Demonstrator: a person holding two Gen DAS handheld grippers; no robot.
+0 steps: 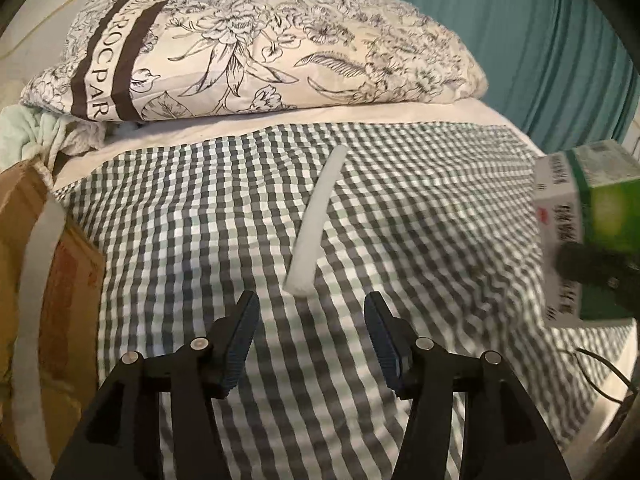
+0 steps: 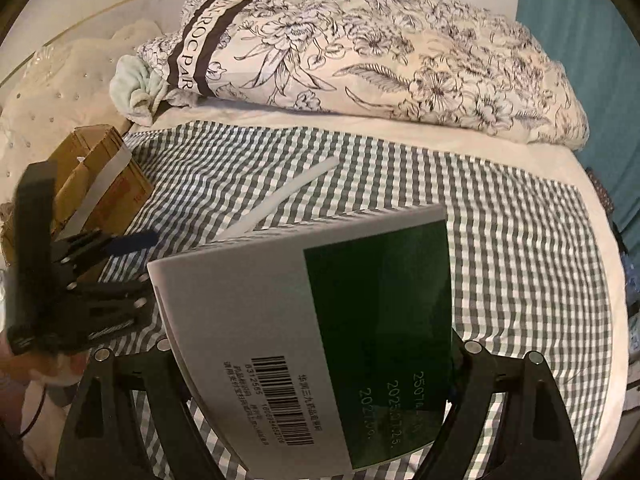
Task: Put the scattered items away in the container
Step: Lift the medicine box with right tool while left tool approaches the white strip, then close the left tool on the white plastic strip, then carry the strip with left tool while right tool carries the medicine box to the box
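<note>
The box (image 2: 304, 344), white and green with a barcode on its underside, sits clamped between the jaws of our right gripper (image 2: 316, 364), held wide apart by its width and lifted clear of the checked cloth (image 2: 520, 264); in the left wrist view we see the same box at the right edge of the cloth with a dark finger across it. Our left gripper (image 1: 312, 316) hangs over the near middle of the cloth with its jaws about half open and nothing between them, the blue pads facing each other over bare checks. Just beyond its fingertips lies a white strip (image 1: 316, 220), long and slightly curved, running from the middle of the cloth toward its far edge; it touches neither gripper. The carton (image 1: 52, 280), brown cardboard with a pale band of tape across it, stands at the left edge of the cloth, and from the right wrist view we see its flaps open; what lies inside we cannot tell. Along the far edge of the bed a flowered duvet (image 1: 256, 52) lies bundled, with a pale green towel (image 2: 136, 92) tucked against its left end. A teal curtain (image 1: 520, 48) hangs beyond the far right corner.
</note>
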